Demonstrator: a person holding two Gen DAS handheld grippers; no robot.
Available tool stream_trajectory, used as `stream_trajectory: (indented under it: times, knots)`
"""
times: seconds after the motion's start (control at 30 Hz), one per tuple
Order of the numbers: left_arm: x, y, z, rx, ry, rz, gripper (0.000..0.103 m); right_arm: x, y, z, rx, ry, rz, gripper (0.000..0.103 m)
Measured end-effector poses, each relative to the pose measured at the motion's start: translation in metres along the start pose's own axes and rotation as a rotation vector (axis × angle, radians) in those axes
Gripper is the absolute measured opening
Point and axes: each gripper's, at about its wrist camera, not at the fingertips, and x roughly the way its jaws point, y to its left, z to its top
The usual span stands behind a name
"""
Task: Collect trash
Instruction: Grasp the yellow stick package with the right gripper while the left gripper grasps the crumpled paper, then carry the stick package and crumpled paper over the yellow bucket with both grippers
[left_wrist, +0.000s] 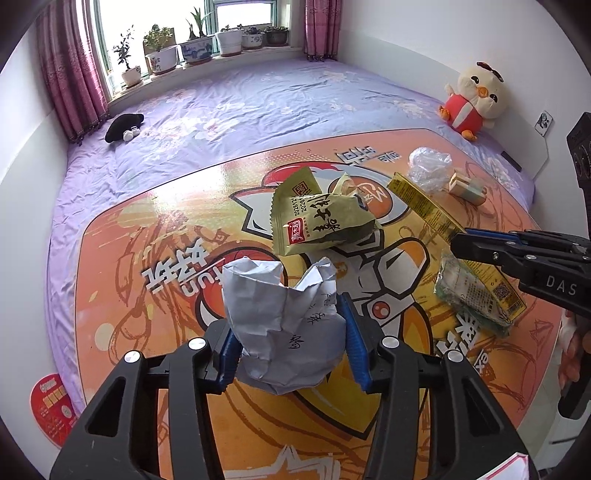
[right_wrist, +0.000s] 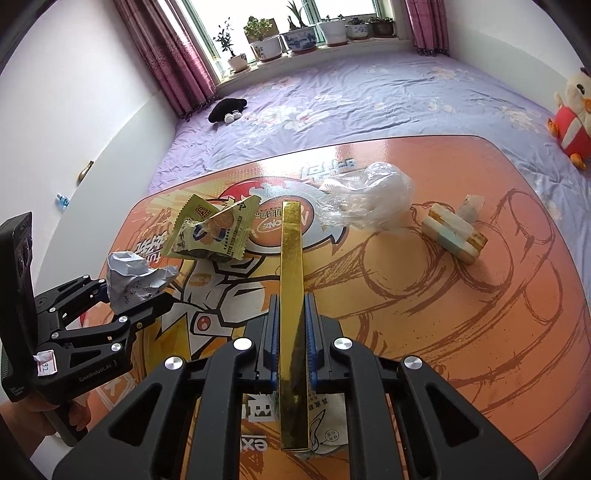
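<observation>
My left gripper (left_wrist: 291, 336) is shut on a crumpled white paper ball (left_wrist: 284, 325), held just above the orange table; it also shows in the right wrist view (right_wrist: 133, 280). My right gripper (right_wrist: 290, 332) is shut on a long gold box (right_wrist: 291, 295), which shows in the left wrist view (left_wrist: 443, 225) with a green-white packet (left_wrist: 469, 291) under it. A green snack wrapper (left_wrist: 321, 218) (right_wrist: 210, 229) lies mid-table. A clear plastic bag (left_wrist: 428, 166) (right_wrist: 365, 199) and a small pastel box (left_wrist: 467, 186) (right_wrist: 452, 234) lie farther back.
The orange cartoon-printed table (left_wrist: 155, 258) (right_wrist: 480, 332) stands on a purple bed sheet (left_wrist: 221, 110). A plush duck (left_wrist: 472, 99) sits at the right wall, a black plush (left_wrist: 123, 127) at the left. Potted plants (left_wrist: 195, 48) line the windowsill.
</observation>
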Motion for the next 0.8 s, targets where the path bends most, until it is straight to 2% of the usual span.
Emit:
stream_trajectory:
  times: [0.33,0.8]
  knots:
    - [-0.02,-0.021,-0.005,0.034,-0.012,-0.034,0.048,-0.033,-0.005,-0.012,-0.009,-0.046,0.006,0.013]
    - [-0.034,-0.104,0.003,0.239,-0.029,-0.155,0.048,-0.112,-0.056,-0.07,0.121,-0.144,-0.045,0.013]
